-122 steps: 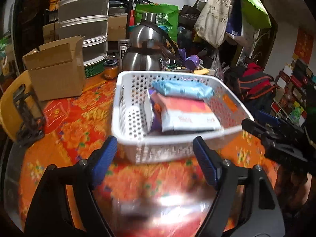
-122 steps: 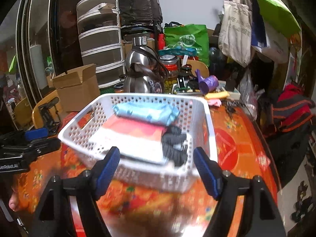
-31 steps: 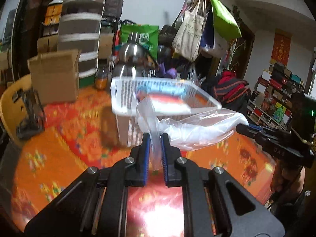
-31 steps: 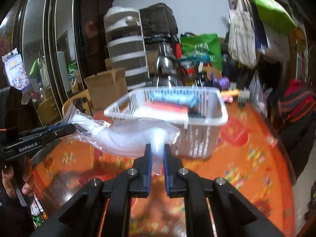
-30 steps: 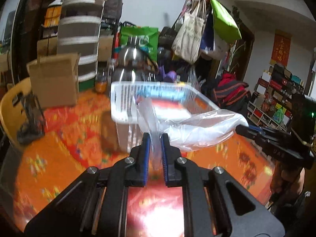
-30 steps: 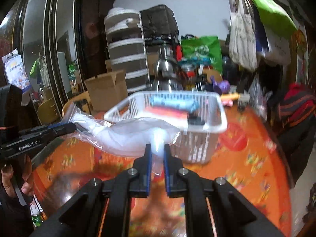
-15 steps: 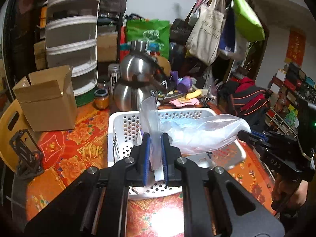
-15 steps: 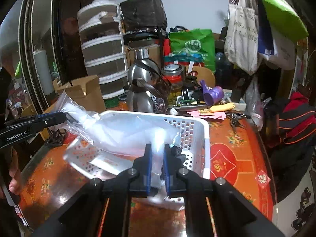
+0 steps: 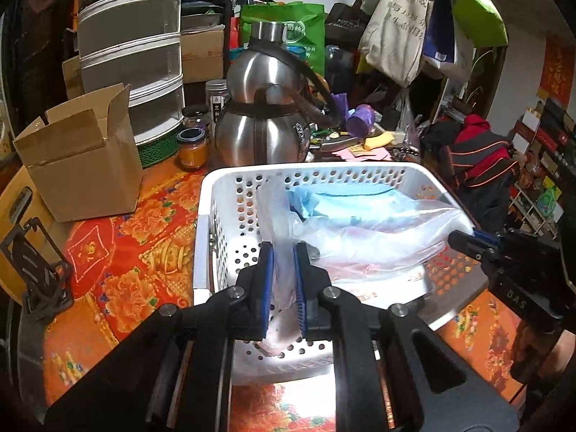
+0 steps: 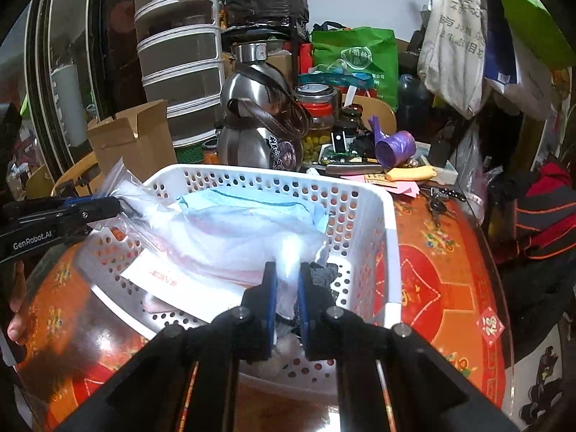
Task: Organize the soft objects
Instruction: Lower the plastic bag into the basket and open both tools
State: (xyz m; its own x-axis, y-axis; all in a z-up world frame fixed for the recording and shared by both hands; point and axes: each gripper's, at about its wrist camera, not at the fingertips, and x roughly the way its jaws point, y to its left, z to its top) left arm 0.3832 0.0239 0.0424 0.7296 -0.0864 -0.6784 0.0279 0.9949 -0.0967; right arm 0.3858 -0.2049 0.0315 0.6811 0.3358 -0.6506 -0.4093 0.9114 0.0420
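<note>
A clear plastic bag (image 9: 374, 237) hangs stretched over the white perforated basket (image 9: 216, 194), held at both ends. My left gripper (image 9: 283, 252) is shut on the bag's left end. My right gripper (image 10: 287, 270) is shut on its right end and also shows at the right of the left wrist view as a black right gripper (image 9: 464, 239). Under the clear plastic bag (image 10: 230, 230), inside the white basket (image 10: 363, 216), lie a light blue soft pack (image 10: 248, 205), a white and red pack (image 10: 187, 280) and something dark (image 10: 324, 273).
On the orange flowered tabletop (image 9: 136, 237) stand an open cardboard box (image 9: 79, 158), a steel kettle (image 9: 262, 122), jars (image 9: 192, 144), stacked drawers (image 9: 133, 54) and a purple cup (image 10: 394, 147). Bags hang at the back right. A person's fingers (image 10: 14, 324) hold the left tool.
Both grippers carried the stretched bag forward from in front of the basket to over its inside. The basket now fills the lower middle of both views.
</note>
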